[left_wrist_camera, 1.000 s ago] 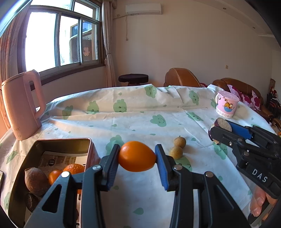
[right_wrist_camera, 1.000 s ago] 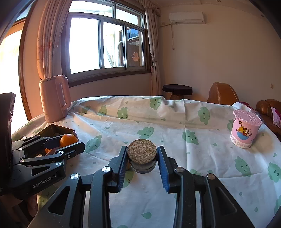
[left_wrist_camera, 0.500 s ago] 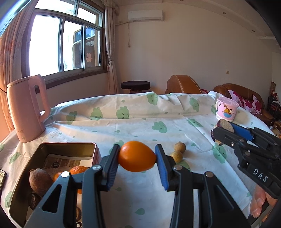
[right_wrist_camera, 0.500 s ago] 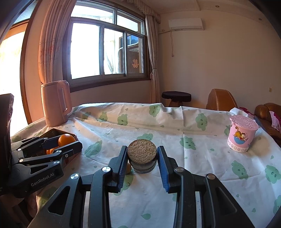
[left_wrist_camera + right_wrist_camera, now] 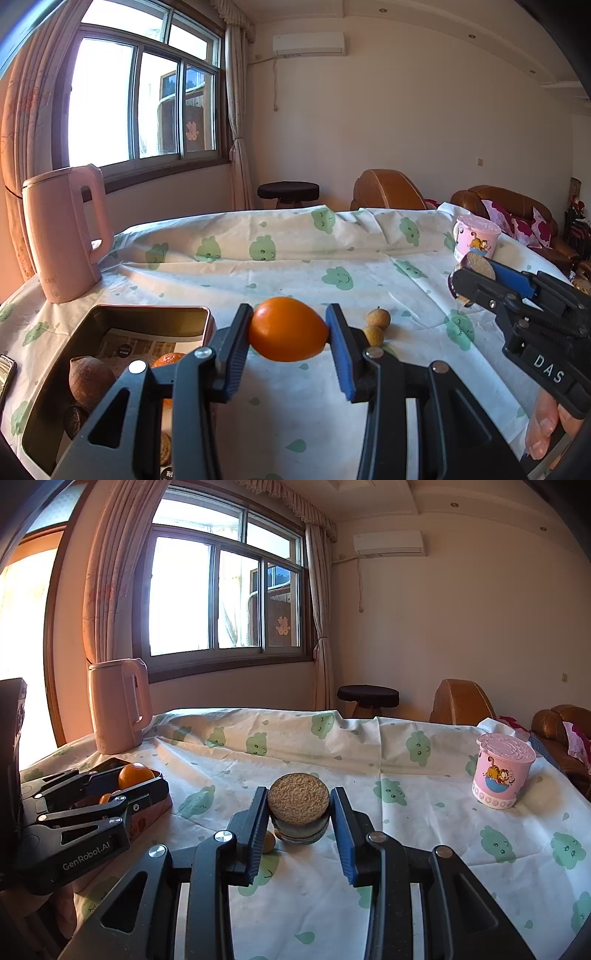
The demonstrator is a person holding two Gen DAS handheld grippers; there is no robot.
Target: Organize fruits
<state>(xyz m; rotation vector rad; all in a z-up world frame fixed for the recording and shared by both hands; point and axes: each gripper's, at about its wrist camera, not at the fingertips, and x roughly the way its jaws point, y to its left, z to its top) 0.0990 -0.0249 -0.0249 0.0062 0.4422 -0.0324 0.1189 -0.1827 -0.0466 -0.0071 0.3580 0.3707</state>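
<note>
My left gripper [image 5: 290,332] is shut on an orange fruit [image 5: 288,329] and holds it above the tablecloth, just right of a metal tin [image 5: 147,314] that holds several fruits. Two small brown longans [image 5: 377,318] lie on the cloth beyond it. My right gripper [image 5: 298,812] is shut on a small dark jar with a cork lid [image 5: 298,798] and holds it above the cloth. It also shows at the right of the left wrist view [image 5: 476,277]. The left gripper with the orange fruit [image 5: 135,775] shows at the left of the right wrist view.
A pink kettle [image 5: 62,236] stands at the table's far left. A pink cartoon cup [image 5: 502,775] stands at the far right. A dark phone [image 5: 5,373] lies left of the tin. A stool [image 5: 288,192] and brown sofas [image 5: 509,206] stand beyond the table.
Both grippers have tilted up and lifted a little with their loads, so the table sits lower in both views. Both grips are unchanged.
</note>
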